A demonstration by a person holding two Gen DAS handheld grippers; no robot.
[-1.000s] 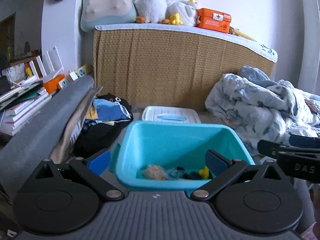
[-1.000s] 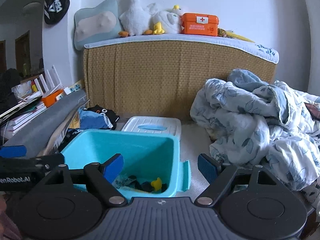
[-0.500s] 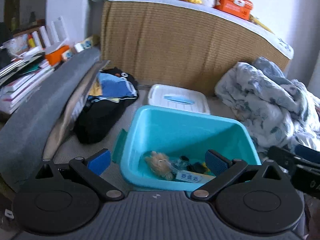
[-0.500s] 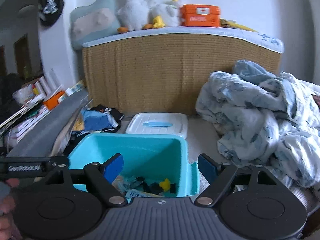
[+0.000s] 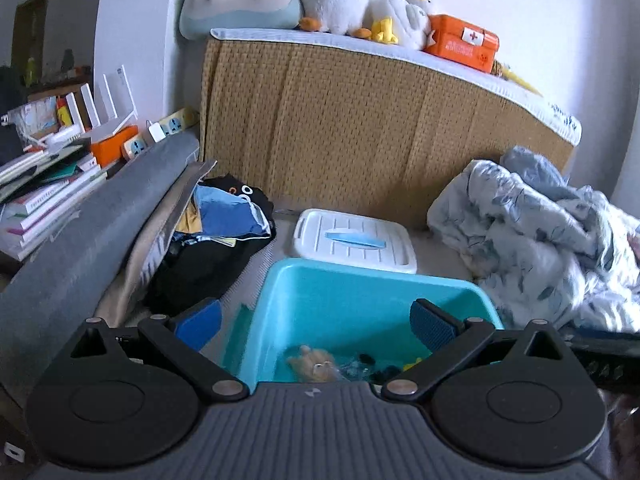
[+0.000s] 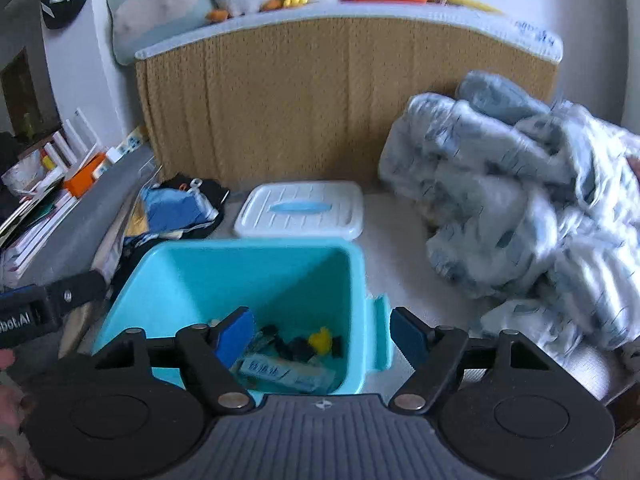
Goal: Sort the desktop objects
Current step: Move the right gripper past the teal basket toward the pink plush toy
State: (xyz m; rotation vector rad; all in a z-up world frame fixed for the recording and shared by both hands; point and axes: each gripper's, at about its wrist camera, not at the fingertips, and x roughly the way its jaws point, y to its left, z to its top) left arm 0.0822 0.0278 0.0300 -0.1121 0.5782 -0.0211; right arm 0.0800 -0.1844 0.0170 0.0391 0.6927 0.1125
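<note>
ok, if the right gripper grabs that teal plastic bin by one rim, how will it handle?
The teal plastic bin is probably light: only a few small items sit at the bottom. A grip on one wall would likely tip it and slide the contents. The thin walls may flex.

My left wrist camera sits low behind its own fingers, facing forward and slightly down over the near-left corner of the bin, close to it. My right wrist camera looks from the bin's near-right side, tilted more steeply into it. Both views share the bin, the white lid behind it, the wicker panel and the blanket.
</note>
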